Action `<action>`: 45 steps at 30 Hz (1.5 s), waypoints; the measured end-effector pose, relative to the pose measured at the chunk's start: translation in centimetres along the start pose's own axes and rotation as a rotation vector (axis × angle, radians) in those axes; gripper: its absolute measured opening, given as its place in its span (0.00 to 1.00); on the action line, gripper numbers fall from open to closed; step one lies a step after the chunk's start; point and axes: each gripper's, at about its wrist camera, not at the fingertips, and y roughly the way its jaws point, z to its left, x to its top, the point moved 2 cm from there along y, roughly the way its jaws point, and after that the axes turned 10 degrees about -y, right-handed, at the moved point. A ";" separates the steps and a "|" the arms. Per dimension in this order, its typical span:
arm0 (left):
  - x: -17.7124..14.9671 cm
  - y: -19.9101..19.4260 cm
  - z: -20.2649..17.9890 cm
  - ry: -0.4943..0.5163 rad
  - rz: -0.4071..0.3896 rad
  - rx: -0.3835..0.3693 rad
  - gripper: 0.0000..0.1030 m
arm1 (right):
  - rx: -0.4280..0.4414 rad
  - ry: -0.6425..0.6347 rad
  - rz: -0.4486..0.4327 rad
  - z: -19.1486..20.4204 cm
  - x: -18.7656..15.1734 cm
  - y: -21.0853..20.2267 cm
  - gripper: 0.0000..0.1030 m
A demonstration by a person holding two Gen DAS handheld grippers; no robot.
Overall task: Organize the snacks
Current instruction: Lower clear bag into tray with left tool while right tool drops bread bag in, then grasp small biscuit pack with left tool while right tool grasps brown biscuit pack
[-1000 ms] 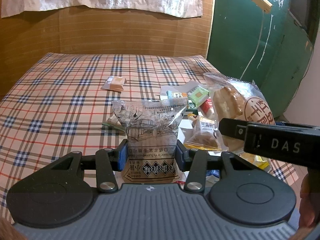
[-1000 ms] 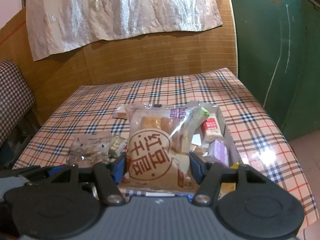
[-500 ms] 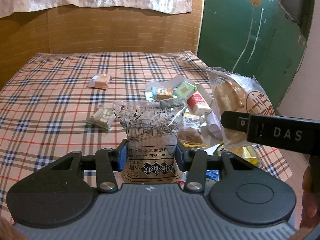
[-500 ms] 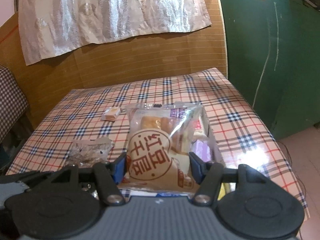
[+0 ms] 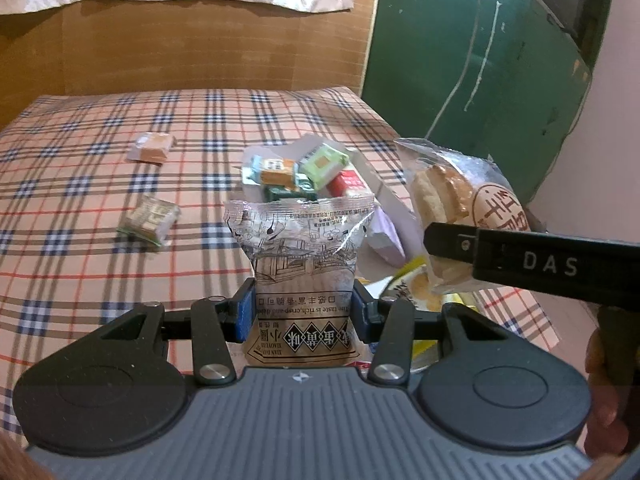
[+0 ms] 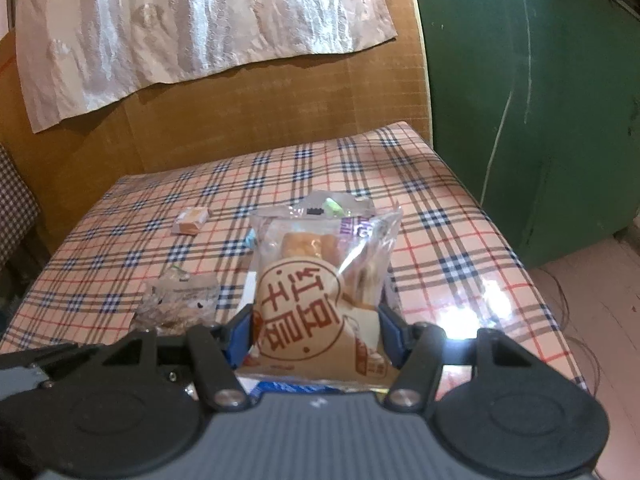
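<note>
My left gripper [image 5: 303, 311] is shut on a silver snack packet with black drawings [image 5: 300, 256], held upright above the table. My right gripper [image 6: 317, 331] is shut on a clear bread packet with a red round stamp [image 6: 316, 288]; the same packet [image 5: 460, 204] and the right gripper's finger [image 5: 532, 266] show at the right of the left wrist view. The silver packet [image 6: 180, 304] also shows at the left of the right wrist view. Beyond both lies a white tray [image 5: 384, 192] with several small snack packs.
The table has a plaid cloth [image 5: 80, 184]. Two small packs lie loose on it: a tan one [image 5: 152, 148] far left and a greenish one [image 5: 150, 220] nearer. A brown wall stands behind, a green door [image 5: 480, 80] at the right.
Both grippers have risen and drawn back with their packets; the table and tray look farther away and lower in both views.
</note>
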 end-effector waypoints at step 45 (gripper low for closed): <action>2.8 -0.4 11.7 -0.090 -0.058 0.131 0.85 | 0.126 -0.063 0.012 7.3 1.4 3.4 0.62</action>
